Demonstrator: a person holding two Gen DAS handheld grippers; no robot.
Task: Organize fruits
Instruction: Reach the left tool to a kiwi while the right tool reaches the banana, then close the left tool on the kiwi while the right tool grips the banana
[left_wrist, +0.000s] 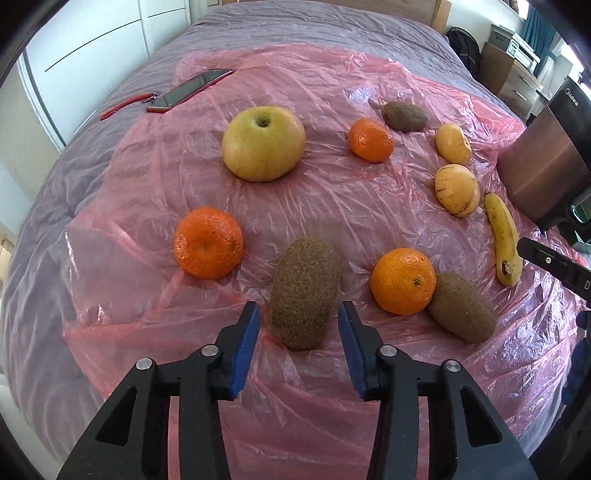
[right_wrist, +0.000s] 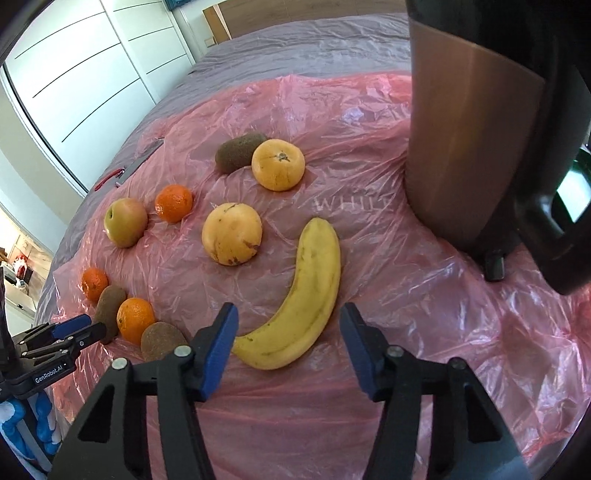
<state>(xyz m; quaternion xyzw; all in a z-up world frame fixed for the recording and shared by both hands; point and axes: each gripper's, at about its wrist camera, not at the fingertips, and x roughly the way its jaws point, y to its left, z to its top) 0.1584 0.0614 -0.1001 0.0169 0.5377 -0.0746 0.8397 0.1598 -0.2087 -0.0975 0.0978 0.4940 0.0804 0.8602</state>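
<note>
- In the left wrist view, the left gripper (left_wrist: 298, 325) stood with its jaws apart, a kiwi (left_wrist: 304, 293) lying between the blue pads at lower centre, neither pad touching it.
- That kiwi's long axis ran up the frame, leaning slightly right, roughly along the line the fingers pointed, so the pads faced its long sides.
- In the right wrist view, the right gripper (right_wrist: 289, 328) was also spread, with the lower end of a banana (right_wrist: 301, 299) between its pads, untouched.
- The banana curved from lower centre up and to the right, its far tip pointing towards the upper edge of the frame.
- Both fruits lay on the pink plastic sheet (right_wrist: 424, 332) over the bed.
- Judging by position, each hand was nearer its own fruit; closing in would probably need only a short drop.
</note>
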